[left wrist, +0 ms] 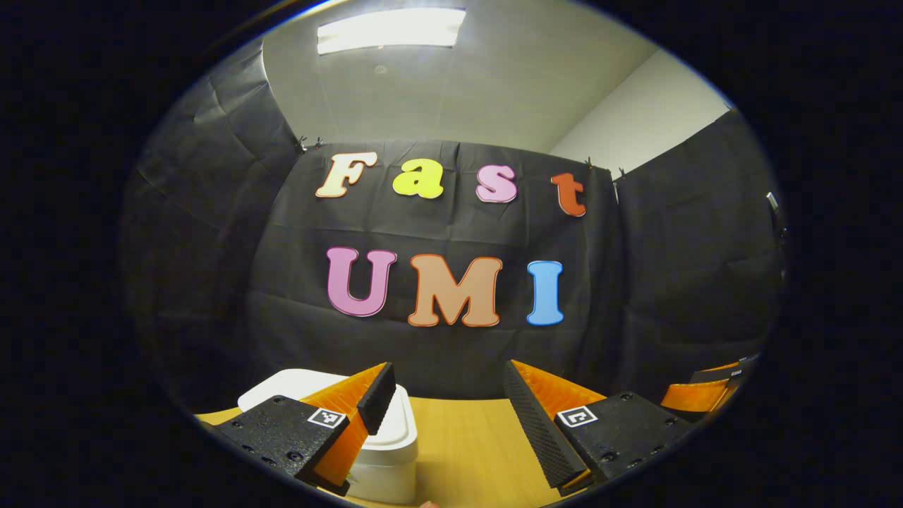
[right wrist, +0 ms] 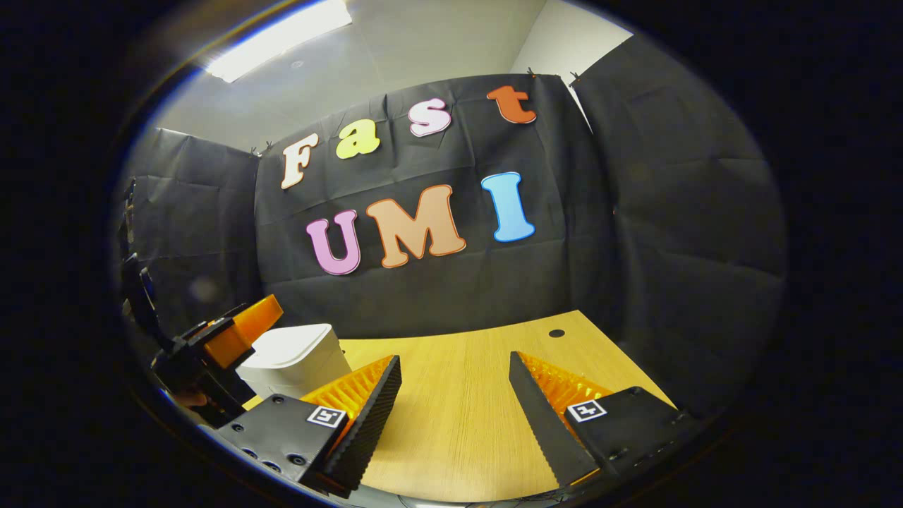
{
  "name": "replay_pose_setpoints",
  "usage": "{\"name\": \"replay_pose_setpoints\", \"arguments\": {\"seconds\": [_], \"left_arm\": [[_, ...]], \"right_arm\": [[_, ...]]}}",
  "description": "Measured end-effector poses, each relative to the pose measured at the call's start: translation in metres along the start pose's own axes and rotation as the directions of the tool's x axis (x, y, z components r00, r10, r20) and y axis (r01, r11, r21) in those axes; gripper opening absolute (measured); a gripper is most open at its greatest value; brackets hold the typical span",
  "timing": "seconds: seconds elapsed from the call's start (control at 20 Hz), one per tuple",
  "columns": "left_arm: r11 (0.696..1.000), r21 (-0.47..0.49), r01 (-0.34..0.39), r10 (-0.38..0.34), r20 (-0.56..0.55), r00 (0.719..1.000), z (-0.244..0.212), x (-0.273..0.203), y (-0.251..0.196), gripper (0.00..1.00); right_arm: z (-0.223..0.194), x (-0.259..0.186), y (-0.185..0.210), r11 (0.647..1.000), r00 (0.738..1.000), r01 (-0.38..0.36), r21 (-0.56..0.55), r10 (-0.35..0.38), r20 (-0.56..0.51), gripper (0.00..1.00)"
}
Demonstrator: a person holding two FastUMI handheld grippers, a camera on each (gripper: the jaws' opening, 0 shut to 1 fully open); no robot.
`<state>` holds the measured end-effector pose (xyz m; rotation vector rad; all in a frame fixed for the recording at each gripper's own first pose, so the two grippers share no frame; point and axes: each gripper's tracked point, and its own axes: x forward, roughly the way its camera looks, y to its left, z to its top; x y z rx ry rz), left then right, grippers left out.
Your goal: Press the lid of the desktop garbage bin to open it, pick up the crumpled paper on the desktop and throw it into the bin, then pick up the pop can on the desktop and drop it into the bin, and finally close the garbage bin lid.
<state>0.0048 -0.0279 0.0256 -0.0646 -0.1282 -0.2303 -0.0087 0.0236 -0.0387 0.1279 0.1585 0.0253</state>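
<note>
I see the bin (left wrist: pixel 395 434) with its lid down just under my left gripper (left wrist: pixel 451 416), jaws apart and empty; my right gripper (right wrist: pixel 455 416), also spread, sits farther off

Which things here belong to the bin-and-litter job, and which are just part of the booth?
Belonging to the job:
- garbage bin, white, lid down, on the desk
- left gripper, open, beside the bin
- right gripper, open, over bare desk

Just there:
- wooden desk
- small hole in the desk
- ceiling light
</note>
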Motion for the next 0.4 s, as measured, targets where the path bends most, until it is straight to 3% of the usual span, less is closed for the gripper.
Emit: {"name": "replay_pose_setpoints", "arguments": {"seconds": [0.25,0.4], "left_arm": [[0.995,0.036,0.097,-0.097,0.003,0.995,-0.011,0.007,-0.044,0.92],[0.992,0.003,0.126,-0.126,-0.025,0.992,-0.023,0.006,-0.052,0.93]], "right_arm": [[0.001,0.000,-0.019,0.998,0.998,0.053,0.032,-0.054,0.032,0.98],[0.002,0.000,-0.025,0.997,0.996,0.071,0.042,-0.073,0.041,0.98]]}}
